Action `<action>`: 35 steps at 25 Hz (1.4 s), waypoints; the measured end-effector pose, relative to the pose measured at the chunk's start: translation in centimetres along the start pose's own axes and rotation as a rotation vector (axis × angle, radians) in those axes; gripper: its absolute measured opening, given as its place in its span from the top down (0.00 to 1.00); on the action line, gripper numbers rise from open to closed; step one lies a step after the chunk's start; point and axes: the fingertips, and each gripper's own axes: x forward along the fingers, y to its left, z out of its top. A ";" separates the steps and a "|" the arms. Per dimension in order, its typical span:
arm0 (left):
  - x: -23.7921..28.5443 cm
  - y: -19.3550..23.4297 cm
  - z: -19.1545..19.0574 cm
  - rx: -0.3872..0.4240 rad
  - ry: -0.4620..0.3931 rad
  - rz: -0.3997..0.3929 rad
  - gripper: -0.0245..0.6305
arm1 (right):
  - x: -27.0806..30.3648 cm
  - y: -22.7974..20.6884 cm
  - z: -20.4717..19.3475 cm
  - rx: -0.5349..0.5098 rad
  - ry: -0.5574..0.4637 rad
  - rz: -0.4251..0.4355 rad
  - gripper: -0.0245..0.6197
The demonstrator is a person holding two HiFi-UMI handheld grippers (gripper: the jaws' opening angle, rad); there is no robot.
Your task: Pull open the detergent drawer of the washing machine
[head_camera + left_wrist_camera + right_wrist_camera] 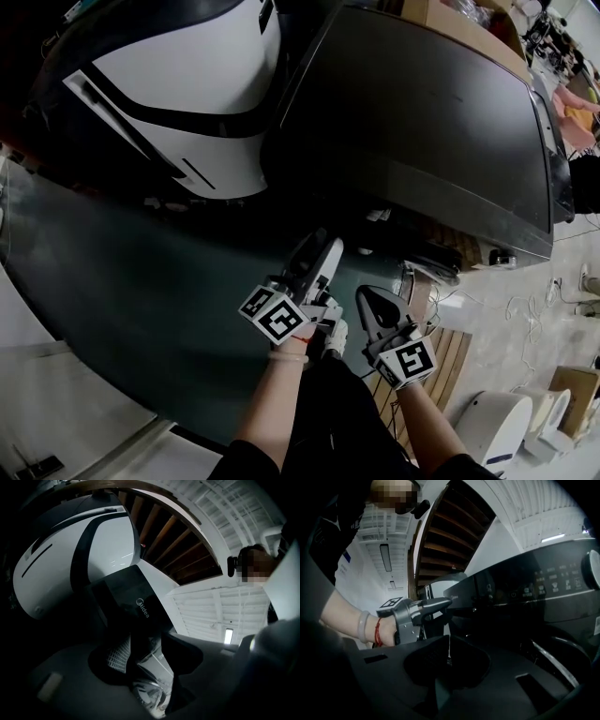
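Note:
The dark washing machine (422, 122) stands in front of me, with its control panel (543, 585) facing the grippers. Its detergent drawer front is the dark panel with the Midea logo (136, 599) at the panel's left end (461, 597). My left gripper (330, 246) reaches up to that corner. In the right gripper view its fingertips (446, 603) sit right at the drawer's edge; I cannot tell whether they touch it. Its jaws stand open (147, 644), with the washer's front showing between them. My right gripper (370, 298) hangs lower and to the right, jaws shut (449, 651) and empty.
A white rounded machine (178, 84) stands next to the dark washer on the left. Below the panel lies the washer's round door (562, 663), and a dial (593, 569) sits at the panel's right end. A wooden slatted floor (450, 356) and white containers (502, 422) lie at lower right.

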 end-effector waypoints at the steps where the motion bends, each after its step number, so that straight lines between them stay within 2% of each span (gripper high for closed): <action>1: 0.2 0.2 0.3 -0.024 -0.023 -0.004 0.67 | 0.1 -0.2 -0.1 -0.003 0.000 0.000 0.94; 8: 1.6 1.8 1.5 -0.170 -0.107 -0.021 0.67 | 1.1 -1.4 0.1 -0.005 -0.016 0.002 0.94; 17: 2.8 2.5 1.7 -0.256 -0.141 -0.054 0.62 | 2.0 -1.8 -0.3 -0.007 -0.003 -0.008 0.94; 21: 2.8 2.8 2.5 -0.284 -0.187 -0.081 0.62 | 2.1 -2.4 0.7 0.027 -0.047 -0.024 0.94; 26: 3.3 2.1 3.4 -0.358 -0.240 -0.144 0.63 | 1.8 -3.2 0.3 0.030 -0.052 -0.035 0.94; 30: 3.8 1.4 3.4 -0.391 -0.251 -0.189 0.63 | 1.8 -3.0 1.2 0.083 -0.092 -0.028 0.94; 35: 4.1 1.3 3.8 -0.438 -0.288 -0.221 0.66 | 1.5 -3.1 0.6 0.088 -0.077 -0.036 0.94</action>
